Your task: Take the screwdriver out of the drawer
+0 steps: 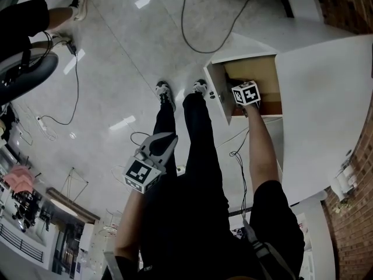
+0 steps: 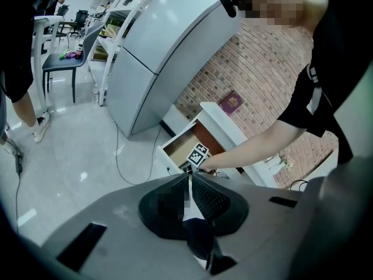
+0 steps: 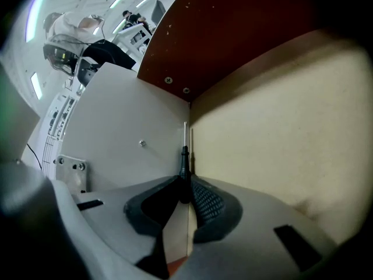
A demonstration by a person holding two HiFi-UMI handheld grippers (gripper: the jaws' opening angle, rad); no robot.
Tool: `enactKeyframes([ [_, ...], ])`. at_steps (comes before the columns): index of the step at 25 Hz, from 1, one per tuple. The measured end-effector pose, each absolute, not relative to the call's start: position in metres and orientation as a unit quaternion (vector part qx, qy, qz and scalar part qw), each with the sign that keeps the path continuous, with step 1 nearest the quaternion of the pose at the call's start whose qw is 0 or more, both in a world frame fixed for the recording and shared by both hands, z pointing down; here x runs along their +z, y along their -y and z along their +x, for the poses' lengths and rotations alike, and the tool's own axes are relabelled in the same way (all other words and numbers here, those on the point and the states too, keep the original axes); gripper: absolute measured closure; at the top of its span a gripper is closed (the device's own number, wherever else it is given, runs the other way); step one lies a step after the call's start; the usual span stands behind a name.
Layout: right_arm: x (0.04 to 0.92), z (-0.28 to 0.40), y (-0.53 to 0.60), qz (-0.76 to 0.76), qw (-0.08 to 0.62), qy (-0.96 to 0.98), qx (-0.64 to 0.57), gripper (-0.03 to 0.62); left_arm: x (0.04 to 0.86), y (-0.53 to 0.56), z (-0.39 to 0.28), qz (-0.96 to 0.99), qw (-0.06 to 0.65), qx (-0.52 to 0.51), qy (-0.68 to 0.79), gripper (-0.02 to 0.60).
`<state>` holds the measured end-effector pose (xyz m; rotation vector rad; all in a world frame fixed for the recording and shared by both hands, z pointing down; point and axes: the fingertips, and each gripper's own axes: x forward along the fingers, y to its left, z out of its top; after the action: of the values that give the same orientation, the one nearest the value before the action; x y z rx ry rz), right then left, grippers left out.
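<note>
The open drawer (image 1: 252, 70) juts from a white cabinet (image 1: 326, 98), its tan bottom (image 3: 280, 127) showing. My right gripper (image 1: 245, 93) is down inside it. In the right gripper view the jaws (image 3: 186, 182) are shut on the screwdriver (image 3: 184, 163), whose black shaft and thin metal tip point away along the corner between the white drawer wall (image 3: 128, 139) and the tan bottom. My left gripper (image 1: 152, 156) hangs by the person's left thigh, away from the drawer, jaws (image 2: 189, 181) together with nothing in them. From there the drawer (image 2: 179, 147) and the right gripper's marker cube (image 2: 199, 154) show ahead.
Cables (image 1: 189, 34) trail over the glossy floor in front of the cabinet. Another person's legs (image 1: 64, 13) are at the far left. A tall grey appliance (image 2: 151, 57) and a chair (image 2: 64, 54) stand beyond the drawer. A brick wall (image 2: 262, 69) backs the cabinet.
</note>
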<state>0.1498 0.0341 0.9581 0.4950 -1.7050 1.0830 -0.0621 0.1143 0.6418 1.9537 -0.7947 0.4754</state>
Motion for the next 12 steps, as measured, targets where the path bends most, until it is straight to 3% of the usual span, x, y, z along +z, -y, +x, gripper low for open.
enactKeyframes([
  [12,0.906,0.147,-0.042,0.255,0.489,0.712,0.435,0.477,0.609,-0.092,-0.056,0.83,0.432,0.195,0.293,0.555],
])
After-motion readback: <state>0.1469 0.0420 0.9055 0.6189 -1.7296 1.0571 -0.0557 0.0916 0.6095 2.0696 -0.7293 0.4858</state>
